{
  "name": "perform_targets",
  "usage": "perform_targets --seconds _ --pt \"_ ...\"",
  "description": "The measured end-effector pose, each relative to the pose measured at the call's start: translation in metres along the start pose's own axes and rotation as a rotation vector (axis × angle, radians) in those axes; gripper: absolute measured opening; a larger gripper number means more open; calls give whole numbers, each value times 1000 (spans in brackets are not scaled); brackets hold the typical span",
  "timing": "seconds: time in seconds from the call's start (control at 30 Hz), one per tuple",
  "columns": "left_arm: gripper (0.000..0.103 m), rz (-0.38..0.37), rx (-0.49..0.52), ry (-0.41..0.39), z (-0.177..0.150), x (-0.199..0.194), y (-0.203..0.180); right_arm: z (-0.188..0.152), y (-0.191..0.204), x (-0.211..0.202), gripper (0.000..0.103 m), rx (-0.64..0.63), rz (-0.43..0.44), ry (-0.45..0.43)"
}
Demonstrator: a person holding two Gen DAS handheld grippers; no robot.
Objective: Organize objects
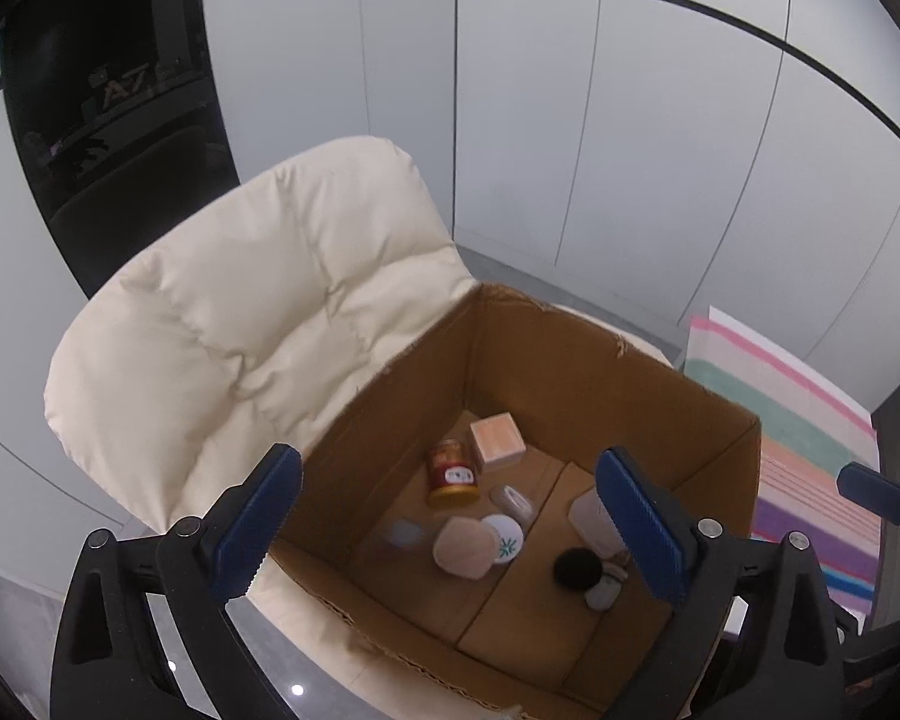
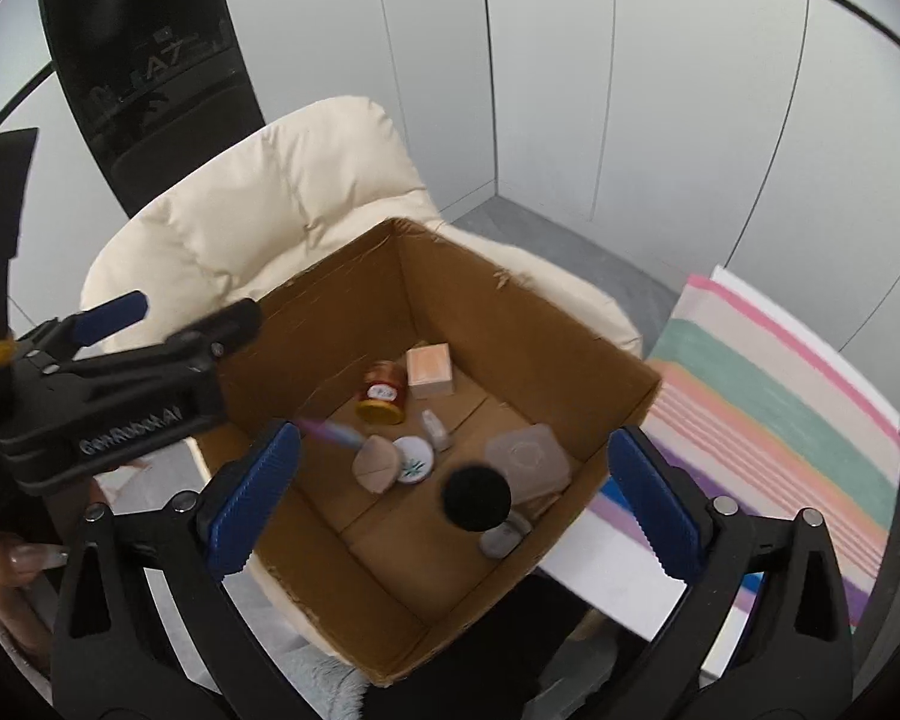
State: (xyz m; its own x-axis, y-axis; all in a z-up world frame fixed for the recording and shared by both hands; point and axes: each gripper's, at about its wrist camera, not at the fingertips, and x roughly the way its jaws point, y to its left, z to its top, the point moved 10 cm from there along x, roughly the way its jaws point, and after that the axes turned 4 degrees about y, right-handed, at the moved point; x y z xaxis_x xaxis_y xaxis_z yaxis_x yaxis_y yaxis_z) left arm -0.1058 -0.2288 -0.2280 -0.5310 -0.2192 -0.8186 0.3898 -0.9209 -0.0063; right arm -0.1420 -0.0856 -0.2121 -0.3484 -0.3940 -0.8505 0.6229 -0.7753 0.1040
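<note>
Down in the cardboard box, on the cream chair, lie a red jar, a peach cube, a beige puff, a white compact and a black brush. My left tool and right tool both stand wide apart over it, clamped on nothing. Beside the box lies a striped rug. Only the right view shows a blurred pink-blue item and my left tool from outside, crossing the box rim.
</note>
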Motion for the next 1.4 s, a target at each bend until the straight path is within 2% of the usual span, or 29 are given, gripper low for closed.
perform_targets --seconds 0.23,0.37,0.63,0.83,0.93,1.03,1.13,1.23,1.33,1.4 --pt "99 -3 24 1 -4 -9 -11 -11 -18 -6 103 56 -17 16" --pt "99 21 22 5 -4 -16 -12 -16 -28 -18 103 84 -30 10" --pt "99 -16 48 25 -8 -40 -24 -24 -46 -51 103 137 -78 -14" --pt "99 -100 98 51 -19 -85 -57 -40 -61 -88 103 179 -143 18" --pt "99 -45 141 64 -21 -115 -70 -54 -71 -120 103 218 -207 -2" --pt "99 -33 249 77 -24 -149 -91 -71 -83 -156 103 290 -263 -3" --pt "99 -60 302 136 -34 -177 -109 -89 -91 -188 103 420 -246 5" --pt "99 -77 313 214 -47 -196 -120 -107 -93 -210 103 481 -253 36" --pt "99 -80 358 189 -52 -219 -133 -120 -90 -230 103 469 -305 51" --pt "99 -87 377 173 -55 -231 -139 -127 -92 -241 103 493 -306 46"
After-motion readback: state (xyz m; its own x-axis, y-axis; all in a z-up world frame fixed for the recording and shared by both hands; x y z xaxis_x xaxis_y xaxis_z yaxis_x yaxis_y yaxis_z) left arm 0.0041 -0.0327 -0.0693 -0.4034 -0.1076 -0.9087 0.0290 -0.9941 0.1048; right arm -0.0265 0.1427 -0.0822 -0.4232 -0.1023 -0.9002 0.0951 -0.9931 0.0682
